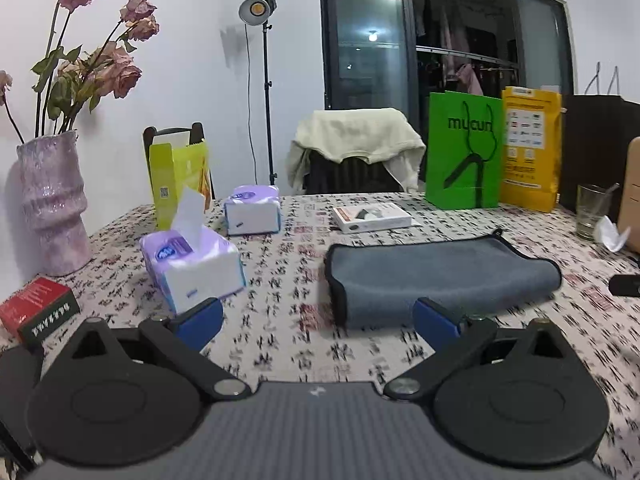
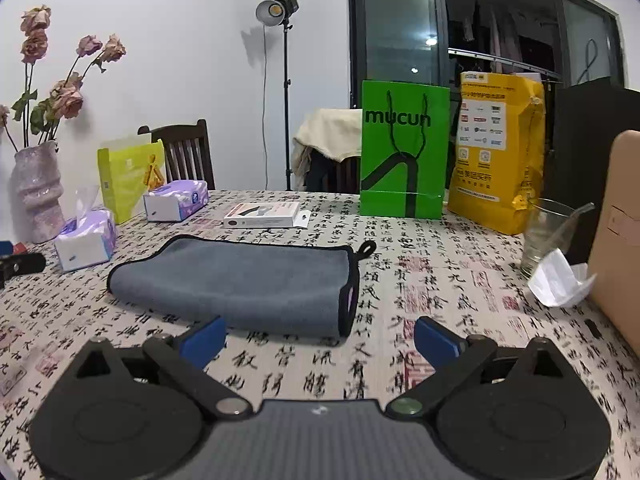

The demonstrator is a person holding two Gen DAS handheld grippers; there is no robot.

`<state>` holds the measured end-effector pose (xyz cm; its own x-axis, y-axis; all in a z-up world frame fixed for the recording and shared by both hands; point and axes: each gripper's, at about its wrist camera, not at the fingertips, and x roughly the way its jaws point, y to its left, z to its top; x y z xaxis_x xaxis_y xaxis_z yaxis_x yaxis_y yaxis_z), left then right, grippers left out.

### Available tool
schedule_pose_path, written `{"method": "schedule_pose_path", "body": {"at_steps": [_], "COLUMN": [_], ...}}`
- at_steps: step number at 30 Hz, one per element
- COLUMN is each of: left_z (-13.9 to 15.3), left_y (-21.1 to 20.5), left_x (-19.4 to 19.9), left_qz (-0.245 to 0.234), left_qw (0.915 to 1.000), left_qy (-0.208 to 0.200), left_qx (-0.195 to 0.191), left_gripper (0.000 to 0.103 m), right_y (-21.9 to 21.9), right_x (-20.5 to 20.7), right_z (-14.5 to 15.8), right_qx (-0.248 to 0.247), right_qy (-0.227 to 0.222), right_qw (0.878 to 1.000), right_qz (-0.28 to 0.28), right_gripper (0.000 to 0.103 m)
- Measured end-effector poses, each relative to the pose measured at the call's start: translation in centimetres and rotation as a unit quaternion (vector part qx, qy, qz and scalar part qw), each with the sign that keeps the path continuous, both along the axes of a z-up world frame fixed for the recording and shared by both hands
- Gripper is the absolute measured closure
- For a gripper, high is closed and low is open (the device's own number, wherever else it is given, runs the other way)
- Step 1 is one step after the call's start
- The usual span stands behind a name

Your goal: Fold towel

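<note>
Calligraphy-printed cloth covers the desk [image 2: 440, 280]. Nearest, the left tongs [image 1: 316, 322] and the right tongs [image 2: 318, 338] are held wide and empty above it. Just beyond lies the grey microfibre towel with black edging [image 2: 240, 280], already doubled over flat. A further fold seems due; an edge must be pinched at each end. Farther off, a green paper bag [image 2: 404, 148] is seen.

I see a worktop [image 2: 440, 280] under a calligraphy-print cloth. At its left edge stands a pink ribbed ceramic vase [image 1: 52, 204] of wilted roses, with two purple-and-white tissue packs [image 1: 192, 268] nearby. A flat white box [image 2: 262, 215] lies mid-worktop. Along the far edge stand a green paper bag [image 2: 404, 148] and a yellow paper bag [image 2: 498, 152]. A clear drinking glass [image 2: 546, 236] sits near the right edge.
</note>
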<state>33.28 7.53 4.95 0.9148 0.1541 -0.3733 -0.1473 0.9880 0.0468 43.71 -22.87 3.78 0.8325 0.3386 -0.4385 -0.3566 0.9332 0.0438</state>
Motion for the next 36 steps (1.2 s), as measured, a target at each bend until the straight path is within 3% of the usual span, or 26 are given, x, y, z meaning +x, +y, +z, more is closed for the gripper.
{"method": "schedule_pose_path", "body": {"at_steps": [20, 36], "left_z": [-0.1, -2.8], "left_y": [-1.6, -3.2], "left_x": [-6.8, -11.6], "left_qz": [0.010, -0.020], "left_qw": [0.9997, 0.9996], "left_qy": [-0.021, -0.019], "left_qx": [-0.004, -0.012], "left_gripper": [0.000, 0.000], "right_y": [-0.9, -0.2], "right_x": [-9.0, -15.7], "right_z": [-0.6, -1.4], "right_qx": [0.031, 0.026], "right_qy": [-0.020, -0.040], "right_qw": [0.999, 0.998], "right_qz": [0.021, 0.036], "right_gripper": [0.000, 0.000]}}
